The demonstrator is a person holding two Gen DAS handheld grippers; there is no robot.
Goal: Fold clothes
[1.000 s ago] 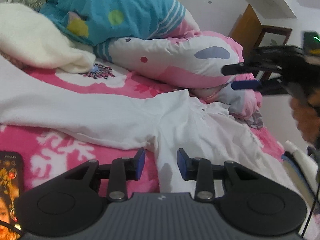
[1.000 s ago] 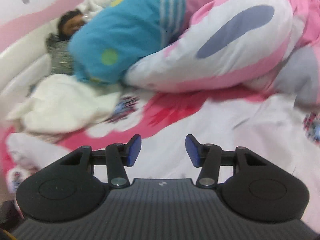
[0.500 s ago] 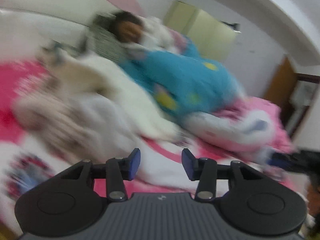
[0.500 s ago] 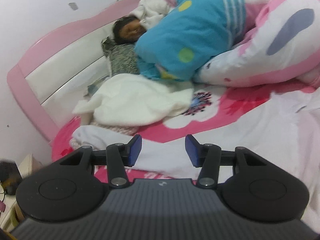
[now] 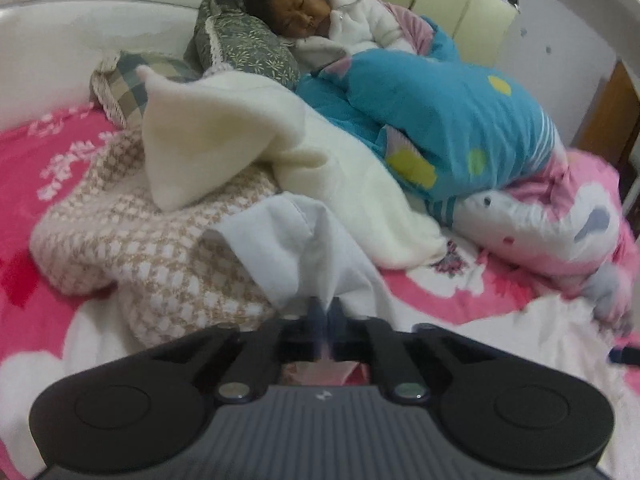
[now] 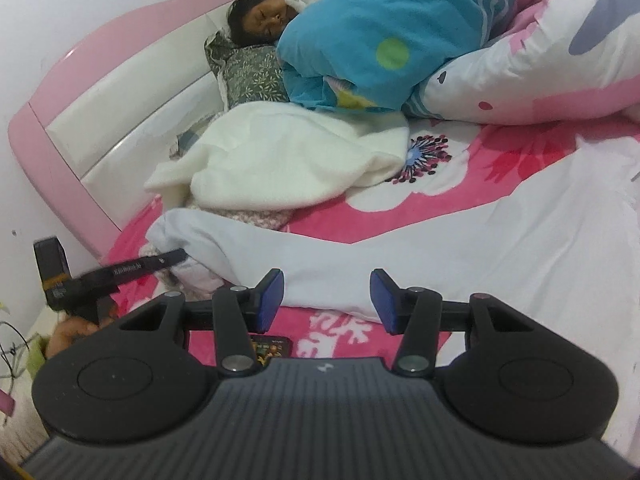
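Left hand-held gripper (image 5: 325, 312) pinches white garment (image 5: 296, 240) — right view shows phone (image 6: 272, 347).

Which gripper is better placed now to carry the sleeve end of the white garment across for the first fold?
Left. The left gripper is already shut on the sleeve end of the white garment. The right gripper is open and holds nothing; it only hovers near the sleeve's lower edge.

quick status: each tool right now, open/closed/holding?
Left tool: closed on the end of the white garment's sleeve.
Right tool: open, holding nothing, over the white garment.
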